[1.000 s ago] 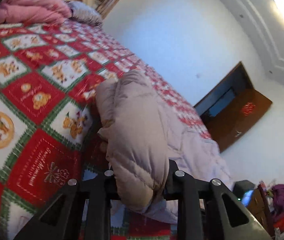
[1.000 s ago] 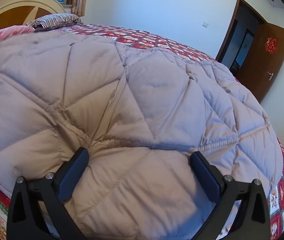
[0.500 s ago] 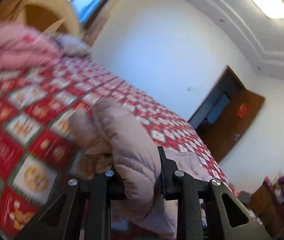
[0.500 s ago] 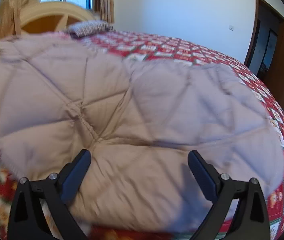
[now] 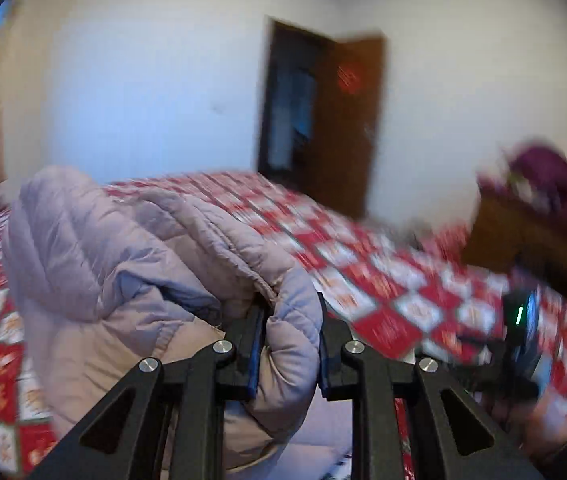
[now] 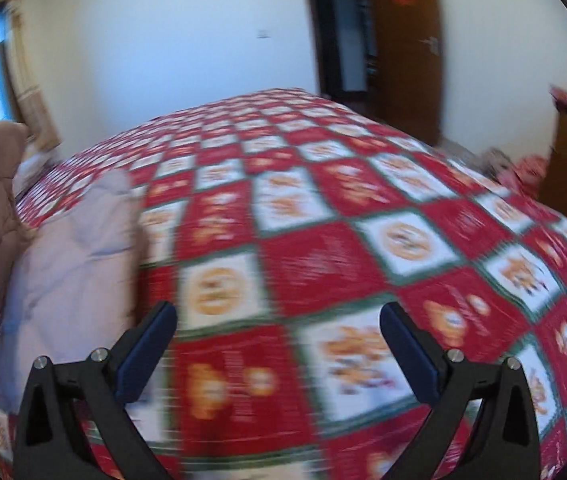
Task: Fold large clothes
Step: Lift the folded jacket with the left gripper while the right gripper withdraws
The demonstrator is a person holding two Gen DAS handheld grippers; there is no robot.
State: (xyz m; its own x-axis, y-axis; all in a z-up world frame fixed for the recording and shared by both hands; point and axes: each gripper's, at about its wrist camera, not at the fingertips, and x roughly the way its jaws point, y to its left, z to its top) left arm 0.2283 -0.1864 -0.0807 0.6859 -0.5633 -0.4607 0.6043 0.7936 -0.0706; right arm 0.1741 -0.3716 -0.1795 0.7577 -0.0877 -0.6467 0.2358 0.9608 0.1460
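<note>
Through my left wrist camera, my left gripper (image 5: 289, 344) has a thick roll of the pale lilac quilted coat (image 5: 123, 264) pinched between its pads, and the jaws are closing a little further into the padding. The rest of the coat is heaped up to the left of the gripper, over the red, white and green patterned bedspread (image 5: 383, 288). I judge the coat to be light for its bulk, soft and springy, with a smooth shell that could slide out of a shallow pinch, so I would take it by a stitched edge or hem, where the fabric is flatter and firmer than the puffy panels. At the right edge I can make out the other hand-held gripper, blurred. Through my right wrist camera, my right gripper (image 6: 279, 356) stands wide with nothing between its fingers, above bare bedspread; the coat lies at the left of this view, beside the left finger and not in the jaws. The bedspread's red squares carry pale script and the brown door (image 6: 403, 40) a red ornament, but blur leaves none of it legible.
</note>
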